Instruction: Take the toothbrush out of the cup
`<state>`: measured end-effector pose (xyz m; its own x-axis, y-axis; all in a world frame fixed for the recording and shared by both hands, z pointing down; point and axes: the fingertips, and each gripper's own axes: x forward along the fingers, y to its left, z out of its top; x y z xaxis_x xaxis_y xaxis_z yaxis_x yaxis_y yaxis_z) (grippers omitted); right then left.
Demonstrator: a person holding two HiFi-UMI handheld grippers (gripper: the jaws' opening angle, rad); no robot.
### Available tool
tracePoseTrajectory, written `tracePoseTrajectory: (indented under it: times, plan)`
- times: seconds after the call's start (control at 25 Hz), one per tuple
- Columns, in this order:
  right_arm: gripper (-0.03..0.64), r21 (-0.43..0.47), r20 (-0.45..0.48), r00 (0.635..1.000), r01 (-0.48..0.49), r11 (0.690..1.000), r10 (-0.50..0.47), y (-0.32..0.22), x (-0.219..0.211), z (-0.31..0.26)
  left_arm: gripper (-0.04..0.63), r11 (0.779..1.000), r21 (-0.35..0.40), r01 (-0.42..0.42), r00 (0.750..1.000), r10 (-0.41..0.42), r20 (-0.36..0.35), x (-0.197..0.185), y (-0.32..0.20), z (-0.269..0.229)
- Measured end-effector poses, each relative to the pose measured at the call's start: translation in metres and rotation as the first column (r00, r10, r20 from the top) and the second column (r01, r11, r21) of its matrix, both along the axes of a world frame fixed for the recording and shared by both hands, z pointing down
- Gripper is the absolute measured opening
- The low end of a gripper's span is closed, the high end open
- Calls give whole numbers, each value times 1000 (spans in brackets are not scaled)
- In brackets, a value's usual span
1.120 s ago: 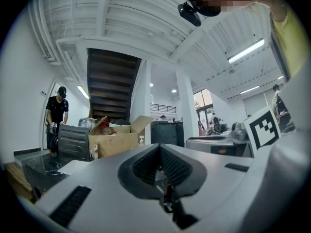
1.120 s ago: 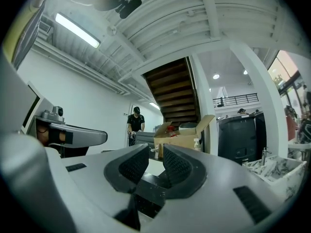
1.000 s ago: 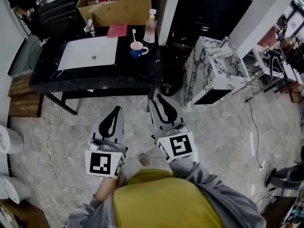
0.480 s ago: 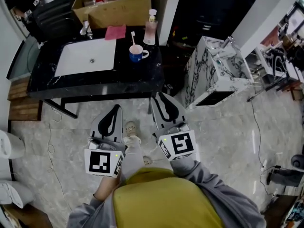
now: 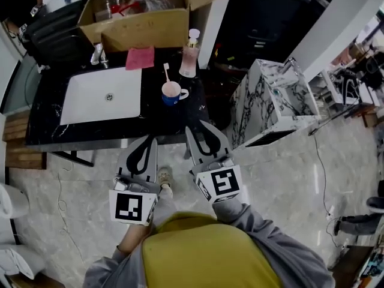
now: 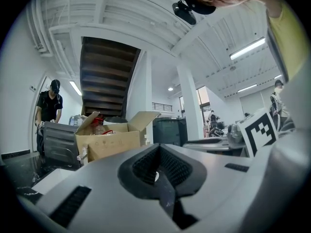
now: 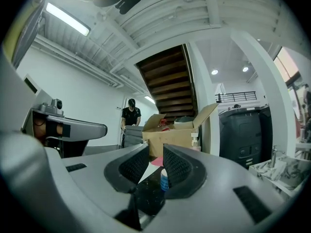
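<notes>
Blue cup (image 5: 172, 93): upright on black marble counter (image 5: 150, 122)
White toothbrush (image 5: 167, 72): standing in cup
Left gripper (image 5: 147, 138): jaws together, empty
Right gripper (image 5: 200, 126): jaws apart, empty

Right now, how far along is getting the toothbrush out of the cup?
Done: nothing yet; the toothbrush stands in the blue cup on the black counter. In hand: nothing; the right gripper is open and empty, the left gripper shut and empty, both short of the blue cup. Left: reach it, grip the toothbrush, lift it out.
</notes>
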<state>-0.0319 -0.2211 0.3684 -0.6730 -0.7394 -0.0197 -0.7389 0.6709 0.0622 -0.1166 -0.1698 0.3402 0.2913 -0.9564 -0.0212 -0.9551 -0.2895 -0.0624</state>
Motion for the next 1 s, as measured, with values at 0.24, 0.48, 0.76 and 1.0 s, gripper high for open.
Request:
tracePoseTrajectory:
  times: [0.24, 0.48, 0.76, 1.0]
  plan:
    - [101, -7, -6, 1000, -14, 1000, 14, -66, -27, 3, 2, 999, -27, -30, 999, 30, -20, -25, -67, -1]
    - [101, -37, -10, 999, -36, 999, 36, -121, -49, 15, 2, 996, -43, -76, 997, 75, -19, -42, -124, 5]
    - [101, -64, -44, 998, -44, 997, 41, -168, -73, 36, 2, 990, -76, -119, 993, 117, -27, -57, -169, 21]
    - [101, -102, -89, 996, -37, 994, 28, -194, -86, 57, 2, 985, -97, -144, 989, 142, -30, -58, -189, 33]
